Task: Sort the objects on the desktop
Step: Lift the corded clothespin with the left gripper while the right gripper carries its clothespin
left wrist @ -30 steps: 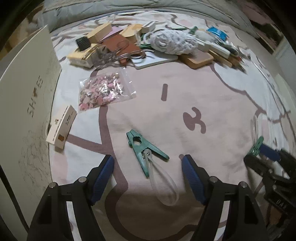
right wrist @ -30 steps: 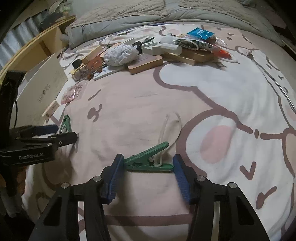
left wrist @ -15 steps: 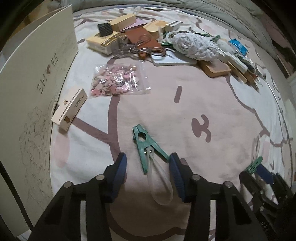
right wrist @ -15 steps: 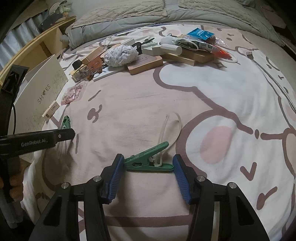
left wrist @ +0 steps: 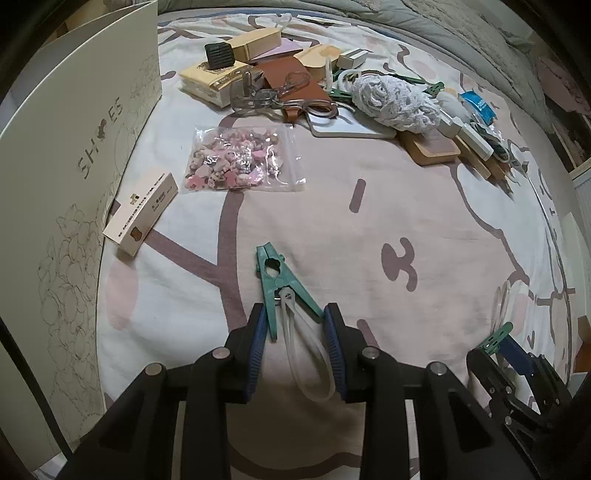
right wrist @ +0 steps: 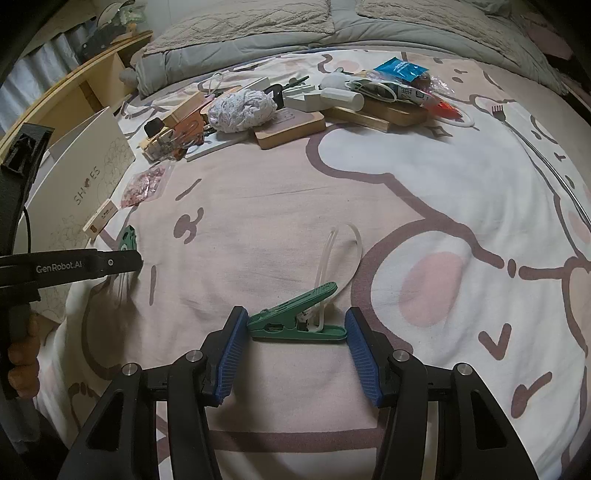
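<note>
A green clothes clip [left wrist: 275, 273] with a clear plastic loop [left wrist: 314, 369] lies on the cartoon-print bedsheet. My left gripper [left wrist: 294, 317] is shut on the clip's two handle ends, its blue pads pressing them from both sides. A second green clip [right wrist: 295, 321] with its own clear loop [right wrist: 343, 251] lies crosswise between the pads of my right gripper [right wrist: 295, 332]. Both pads touch its ends, so the gripper is shut on it lengthwise. The right wrist view shows the left gripper [right wrist: 122, 262] at the far left, held by a hand [right wrist: 22, 354].
A white shoe box [left wrist: 74, 147] stands along the left. A small white carton [left wrist: 142, 216] and a bag of pink charms [left wrist: 240, 162] lie beside it. Further back sits a pile of boxes, scissors, a lace bundle [left wrist: 391, 99] and wooden boards. A grey quilt [right wrist: 258, 33] lies beyond.
The left jaws have closed from wide apart onto the green clip's handles, and that gripper has rolled a little. The right gripper and its clip have not moved.
</note>
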The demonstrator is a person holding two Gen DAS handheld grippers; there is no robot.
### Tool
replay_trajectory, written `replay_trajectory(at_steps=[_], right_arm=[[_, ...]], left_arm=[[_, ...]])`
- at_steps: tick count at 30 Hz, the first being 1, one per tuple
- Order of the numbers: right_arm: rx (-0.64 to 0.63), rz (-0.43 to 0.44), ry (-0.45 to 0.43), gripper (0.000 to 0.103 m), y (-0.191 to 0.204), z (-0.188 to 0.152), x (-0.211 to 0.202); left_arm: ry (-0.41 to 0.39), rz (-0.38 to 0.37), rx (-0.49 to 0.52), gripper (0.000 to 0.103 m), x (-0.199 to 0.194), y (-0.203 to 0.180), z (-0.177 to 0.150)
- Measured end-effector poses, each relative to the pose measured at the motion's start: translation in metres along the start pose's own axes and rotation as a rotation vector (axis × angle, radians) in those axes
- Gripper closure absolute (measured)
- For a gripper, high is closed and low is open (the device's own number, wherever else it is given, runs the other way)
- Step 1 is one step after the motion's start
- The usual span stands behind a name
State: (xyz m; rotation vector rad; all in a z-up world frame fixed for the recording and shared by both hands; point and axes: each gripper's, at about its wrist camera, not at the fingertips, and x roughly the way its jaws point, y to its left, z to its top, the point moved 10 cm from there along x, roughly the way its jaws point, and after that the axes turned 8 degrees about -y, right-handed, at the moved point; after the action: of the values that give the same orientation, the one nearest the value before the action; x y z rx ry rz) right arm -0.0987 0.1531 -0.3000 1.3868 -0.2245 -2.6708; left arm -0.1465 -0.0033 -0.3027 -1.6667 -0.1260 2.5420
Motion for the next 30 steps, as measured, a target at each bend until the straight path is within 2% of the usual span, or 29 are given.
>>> replay_trajectory(at_steps=[6, 20, 30], right_arm=[[0.011, 0.006, -0.014, 0.048, 0.0, 0.003, -0.002], [0.021, 0.005, -0.063, 0.048, 0.001, 0.019, -0.013], [0.023, 0.005, -0.116, 0.048, 0.005, 0.036, -0.027]], left_arm=[[-0.025, 0.011, 0.03, 0.072, -0.008, 0.006, -0.001], [-0.1, -0.003, 0.058, 0.072, -0.022, -0.007, 0.022], [-0.147, 0.018, 0.094, 0.072, -0.041, -0.009, 0.028]])
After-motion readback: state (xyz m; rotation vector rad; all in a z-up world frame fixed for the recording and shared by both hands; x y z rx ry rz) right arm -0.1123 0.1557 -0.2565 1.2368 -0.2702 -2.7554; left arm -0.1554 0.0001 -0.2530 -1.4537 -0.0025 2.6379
